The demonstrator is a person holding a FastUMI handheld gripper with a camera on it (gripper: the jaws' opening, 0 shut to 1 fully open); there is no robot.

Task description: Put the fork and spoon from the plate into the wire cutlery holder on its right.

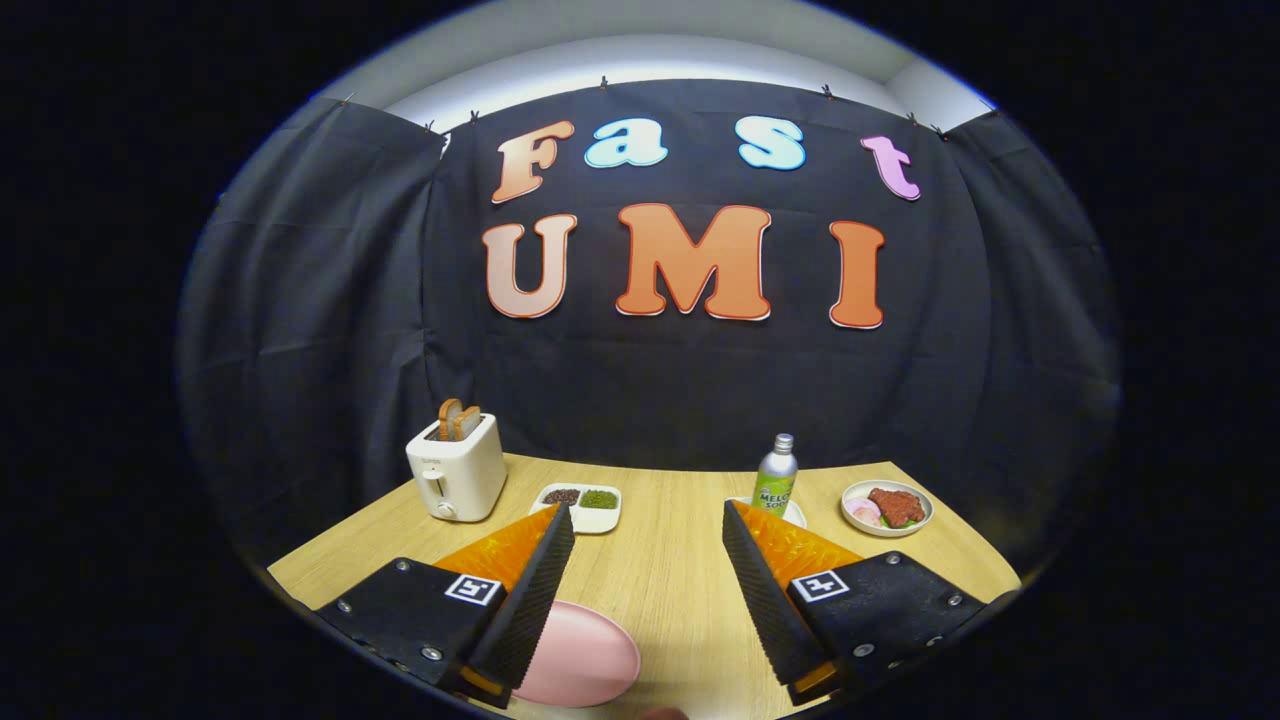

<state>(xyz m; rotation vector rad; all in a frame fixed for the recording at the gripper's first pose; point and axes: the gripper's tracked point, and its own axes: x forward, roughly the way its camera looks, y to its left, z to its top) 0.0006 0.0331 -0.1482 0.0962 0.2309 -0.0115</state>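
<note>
Your claw [648,520] was spread wide with nothing between its fingers, held over the wooden desk [660,570] and pointed toward the booth's back wall. Bare desk top showed in the gap between the two fingers.

The pink plate [585,660] lay low and close to you, just beside the left finger [530,600] and partly tucked under it. What you could see of the plate looked bare; I could not make out a fork or a spoon on the visible part, since the finger covered the rest.

Beyond the left finger stood a cream toaster [457,478] with two slices of bread [459,420] sticking up from its slots. Just to its right, near the left fingertip, sat a small white tray [580,505] with two compartments, one holding something dark and the other something green.

Beyond the right finger [765,590] a green bottle [776,478] with a silver cap stood upright on a small white saucer [795,513]. To the right of that was a round dish [887,508] with a reddish piece of food and something pink on it, near the desk's far corner.
</note>
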